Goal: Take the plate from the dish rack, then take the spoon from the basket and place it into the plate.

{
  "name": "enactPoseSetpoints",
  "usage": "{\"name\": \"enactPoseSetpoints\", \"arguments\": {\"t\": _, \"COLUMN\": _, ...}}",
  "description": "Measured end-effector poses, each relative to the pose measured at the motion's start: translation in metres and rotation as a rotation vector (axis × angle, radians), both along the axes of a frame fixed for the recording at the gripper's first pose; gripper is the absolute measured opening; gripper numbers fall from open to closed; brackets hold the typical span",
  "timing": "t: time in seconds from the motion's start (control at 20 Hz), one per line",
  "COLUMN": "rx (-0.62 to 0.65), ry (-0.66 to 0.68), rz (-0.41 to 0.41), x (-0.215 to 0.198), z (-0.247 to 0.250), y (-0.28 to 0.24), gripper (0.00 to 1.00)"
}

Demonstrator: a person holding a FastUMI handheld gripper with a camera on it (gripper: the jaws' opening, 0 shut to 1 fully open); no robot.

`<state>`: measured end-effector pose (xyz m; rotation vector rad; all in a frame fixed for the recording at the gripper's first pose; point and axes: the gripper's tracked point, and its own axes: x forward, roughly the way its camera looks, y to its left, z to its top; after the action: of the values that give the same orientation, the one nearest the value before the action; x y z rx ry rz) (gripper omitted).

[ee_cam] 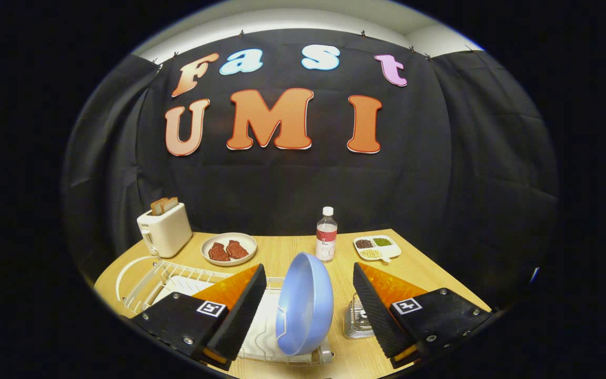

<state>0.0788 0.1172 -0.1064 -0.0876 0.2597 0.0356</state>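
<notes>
Standing on its edge in the white dish rack (177, 279), the blue plate (304, 309) had not been lifted out yet. The gripper (305, 310) was wide open, with one finger on each side of the plate and neither one touching it. So the first job looked only just started. The metal basket (355, 318) sat just beside the rack, and I could not see the spoon inside it.

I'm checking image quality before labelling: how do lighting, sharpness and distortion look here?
Gripper view: even, soft lighting on the wooden table; strong fisheye bending of the table's edges; the upright blue plate in the white wire dish rack looks sharp with a mild sheen; the open gripper straddles it, untouched; the clear plastic bottle stays crisp.
</notes>
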Motion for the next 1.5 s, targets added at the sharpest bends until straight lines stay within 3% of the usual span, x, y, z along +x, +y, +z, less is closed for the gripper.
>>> {"name": "enactPoseSetpoints", "arguments": {"t": 0.25, "rx": 0.051, "ry": 0.088, "rz": -0.005, "x": 0.026, "z": -0.036, "y": -0.001, "gripper": 0.99}}
{"name": "enactPoseSetpoints", "arguments": {"t": 0.55, "rx": 0.062, "ry": 0.2, "rz": 0.046, "x": 0.034, "z": -0.07, "y": 0.015, "gripper": 0.96}}
{"name": "enactPoseSetpoints", "arguments": {"t": 0.65, "rx": 0.063, "ry": 0.231, "rz": 0.047, "x": 0.035, "z": -0.078, "y": 0.016, "gripper": 0.78}}
{"name": "enactPoseSetpoints", "arguments": {"t": 0.8, "rx": 0.055, "ry": 0.24, "rz": 0.01, "x": 0.041, "z": -0.075, "y": 0.009, "gripper": 0.36}}
{"name": "enactPoseSetpoints", "arguments": {"t": 1.1, "rx": -0.033, "ry": 0.208, "rz": -0.049, "x": 0.048, "z": -0.049, "y": -0.007, "gripper": 0.29}}
{"name": "enactPoseSetpoints", "arguments": {"t": 1.5, "rx": -0.155, "ry": 0.186, "rz": -0.052, "x": 0.045, "z": -0.032, "y": -0.004, "gripper": 0.29}}
